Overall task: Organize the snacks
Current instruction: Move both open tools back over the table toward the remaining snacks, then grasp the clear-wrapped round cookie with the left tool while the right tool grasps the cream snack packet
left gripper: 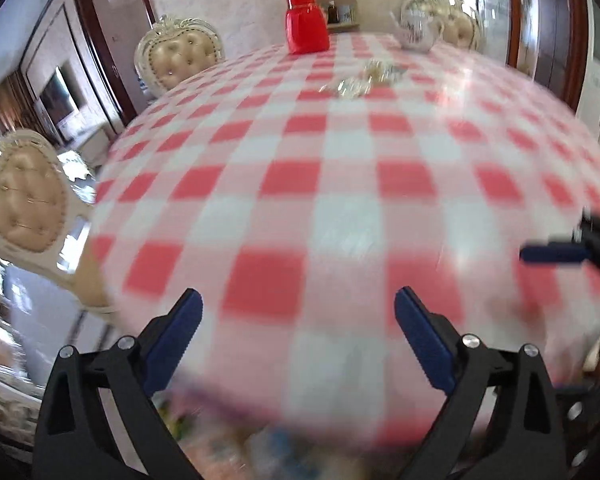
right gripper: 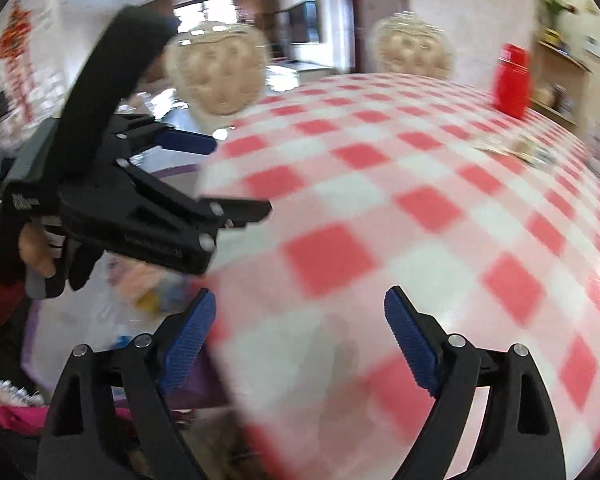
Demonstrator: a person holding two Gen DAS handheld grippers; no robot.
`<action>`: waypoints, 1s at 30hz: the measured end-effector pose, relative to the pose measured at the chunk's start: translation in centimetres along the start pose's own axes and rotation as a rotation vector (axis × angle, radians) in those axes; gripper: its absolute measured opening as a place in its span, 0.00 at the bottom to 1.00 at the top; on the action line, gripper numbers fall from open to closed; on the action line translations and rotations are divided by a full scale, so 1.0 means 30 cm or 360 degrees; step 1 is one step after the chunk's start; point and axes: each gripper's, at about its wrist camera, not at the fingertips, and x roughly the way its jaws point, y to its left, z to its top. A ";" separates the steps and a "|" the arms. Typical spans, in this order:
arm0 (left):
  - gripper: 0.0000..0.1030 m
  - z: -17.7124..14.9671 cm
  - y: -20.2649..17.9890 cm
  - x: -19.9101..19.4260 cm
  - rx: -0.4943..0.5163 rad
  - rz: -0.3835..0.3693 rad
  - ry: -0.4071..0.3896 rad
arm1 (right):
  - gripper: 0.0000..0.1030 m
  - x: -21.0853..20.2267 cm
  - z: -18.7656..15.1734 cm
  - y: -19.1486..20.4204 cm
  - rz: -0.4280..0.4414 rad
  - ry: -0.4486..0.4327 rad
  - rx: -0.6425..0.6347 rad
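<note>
Your red-checked table (left gripper: 340, 184) fills both blurred views, with the red jar (left gripper: 305, 22) and small wrapped snacks (left gripper: 364, 80) sitting near its far edge, well apart from your left gripper (left gripper: 298, 336) and right gripper (right gripper: 300, 332), both spread wide and empty.

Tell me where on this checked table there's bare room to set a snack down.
The broad near and middle stretch of the checked tablecloth is bare, from the open left tool up to the small shiny wrappers. Farther back it is busier: the red jar and the white teapot stand near the far edge. The right tool is open too.
</note>
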 end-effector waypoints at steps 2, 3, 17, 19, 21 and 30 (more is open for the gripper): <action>0.95 0.089 -0.016 0.067 -0.0131 -0.0085 -0.0011 | 0.81 -0.009 0.003 -0.082 -0.0047 -0.0012 0.0068; 0.96 0.141 -0.022 0.113 -0.0222 -0.0126 -0.0011 | 0.81 -0.011 0.007 -0.141 -0.0092 -0.0017 0.0117; 0.97 0.571 -0.146 0.546 -0.0729 -0.0127 -0.0022 | 0.83 0.010 0.091 -0.764 -0.0340 -0.0047 0.0589; 0.97 0.632 -0.148 0.604 -0.0772 -0.0113 -0.0010 | 0.83 0.022 0.086 -0.802 -0.0316 -0.0061 0.0642; 0.97 0.691 -0.154 0.654 -0.0774 -0.0070 -0.0006 | 0.83 0.038 0.078 -0.832 -0.0267 -0.0043 0.0704; 0.97 0.849 -0.169 0.838 -0.0692 0.0127 0.0137 | 0.83 0.071 0.144 -0.859 -0.0265 -0.0036 0.0611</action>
